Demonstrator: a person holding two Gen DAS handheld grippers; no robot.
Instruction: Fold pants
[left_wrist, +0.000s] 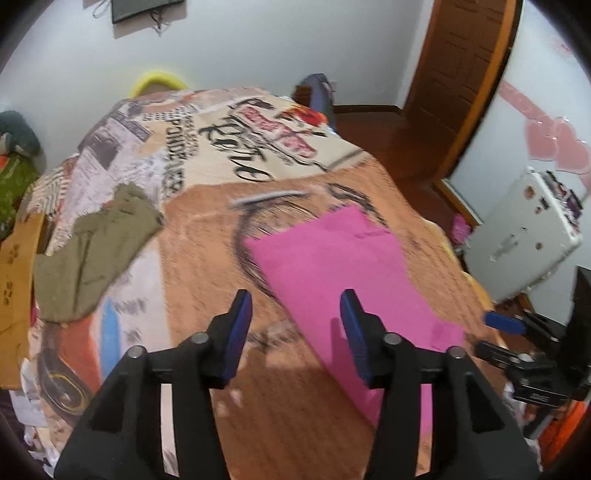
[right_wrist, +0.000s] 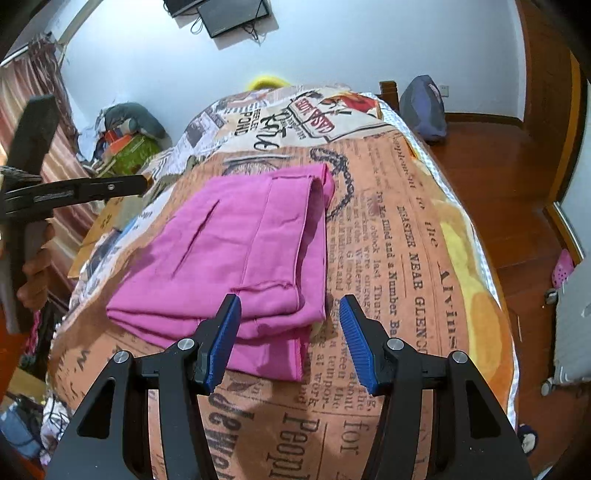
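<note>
- Pink pants (right_wrist: 236, 251) folded into a compact stack, lying flat on the bed (right_wrist: 417, 229) near its middle, layered edges toward the near side.
- Folded edge and pocket slit visible on top in the right wrist view; layers roughly aligned, lower layer protruding slightly at the near corner.
- Left gripper (left_wrist: 295, 332) above the bed, jaws apart, nothing between them; pink cloth beneath and beyond the right pad only. View blurred, so finer detail not readable.
- Right gripper (right_wrist: 290, 339) just over the near edge of the stack, jaws apart, nothing clamped; left pad above the cloth, right pad above bare bedspread.
- Judged: both tools released and clear of the fabric so as not to drag the finished fold out of line.
- Judged: task at or near completion; only smoothing or squaring of the protruding lower layer possibly outstanding.
- Olive garment (left_wrist: 92, 251) crumpled at the far left of the bed, well apart from the pants, untouched.
- Cardboard box (left_wrist: 14, 280) beside the bed at left; not involved.
- Risk noted: soft bedspread, so any snag on withdrawal likely to shift the top layer.
</note>
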